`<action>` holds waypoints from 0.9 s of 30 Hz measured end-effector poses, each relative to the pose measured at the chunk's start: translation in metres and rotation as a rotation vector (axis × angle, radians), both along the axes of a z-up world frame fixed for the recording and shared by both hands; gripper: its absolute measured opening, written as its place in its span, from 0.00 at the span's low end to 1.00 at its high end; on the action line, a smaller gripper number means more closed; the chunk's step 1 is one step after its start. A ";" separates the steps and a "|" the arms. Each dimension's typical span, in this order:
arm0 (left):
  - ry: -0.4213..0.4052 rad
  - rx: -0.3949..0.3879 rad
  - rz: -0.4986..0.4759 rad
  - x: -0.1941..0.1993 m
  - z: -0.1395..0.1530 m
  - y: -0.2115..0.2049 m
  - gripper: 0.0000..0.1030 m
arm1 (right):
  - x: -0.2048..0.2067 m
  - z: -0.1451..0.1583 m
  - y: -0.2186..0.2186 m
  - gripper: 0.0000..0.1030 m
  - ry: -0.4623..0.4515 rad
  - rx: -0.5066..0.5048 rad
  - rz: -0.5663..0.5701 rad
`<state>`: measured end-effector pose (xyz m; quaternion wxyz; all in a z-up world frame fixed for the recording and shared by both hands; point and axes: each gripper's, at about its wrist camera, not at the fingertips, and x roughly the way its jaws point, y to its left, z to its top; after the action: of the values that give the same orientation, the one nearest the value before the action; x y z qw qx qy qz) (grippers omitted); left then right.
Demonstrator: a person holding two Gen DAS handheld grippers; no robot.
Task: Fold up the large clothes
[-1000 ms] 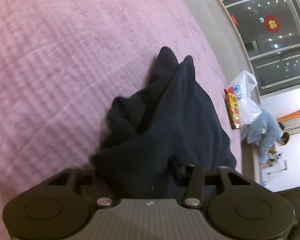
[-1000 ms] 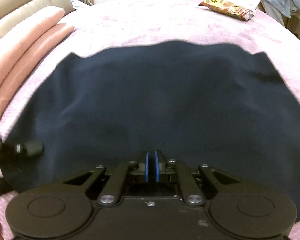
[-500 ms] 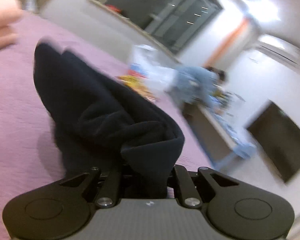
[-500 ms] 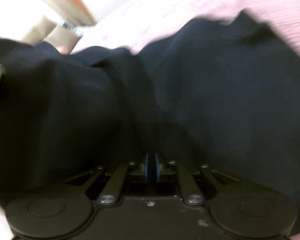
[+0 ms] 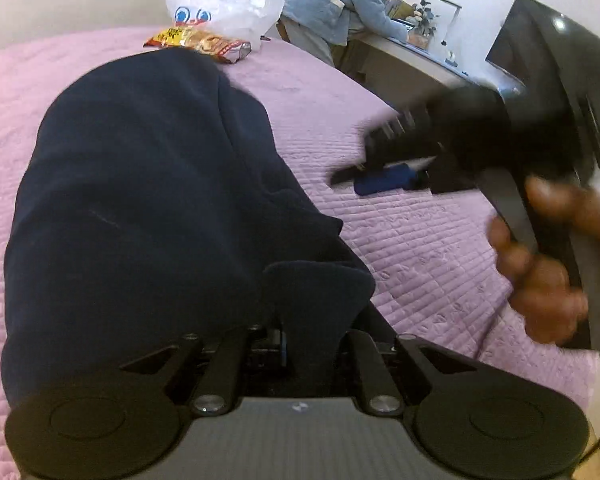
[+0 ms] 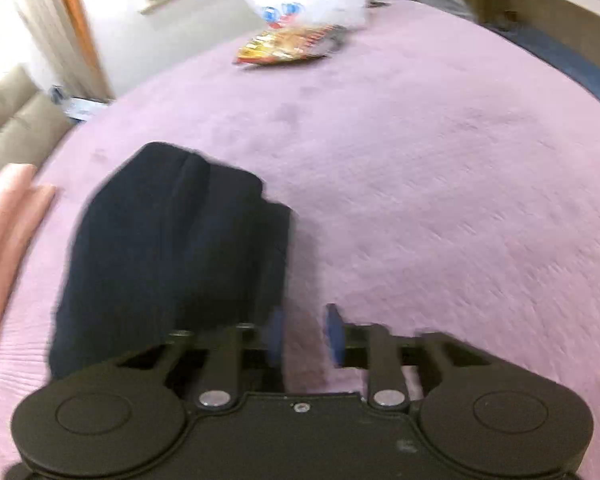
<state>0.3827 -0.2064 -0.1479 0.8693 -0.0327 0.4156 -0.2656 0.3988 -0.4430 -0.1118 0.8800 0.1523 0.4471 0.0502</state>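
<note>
Now the left gripper [image 5: 300, 344] pinches the dark garment [image 5: 148, 200] bunched on the pink bedspread [image 5: 400, 240]; only that view shows the hand [image 5: 540, 264]. The right gripper [image 6: 305, 336] hovers spread, beside the cloth.

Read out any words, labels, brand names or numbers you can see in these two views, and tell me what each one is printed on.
Nothing can be read for certain.
Yellow and red snack packet: it carries printing, too small to read in the left view and blurred in the right view.
White plastic bag: only blue cartoon eyes and a red mark, no legible words.
Left tool's grey body: a tiny white mark, not legible.
</note>
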 end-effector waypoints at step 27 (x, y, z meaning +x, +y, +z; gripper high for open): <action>-0.018 0.129 -0.159 -0.027 -0.002 -0.027 0.35 | 0.070 -0.021 0.013 0.53 0.079 0.162 0.128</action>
<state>0.3558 -0.2337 -0.1500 0.8495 0.0588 0.4251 -0.3069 0.4691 -0.4298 -0.1329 0.8414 0.1961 0.4848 0.1362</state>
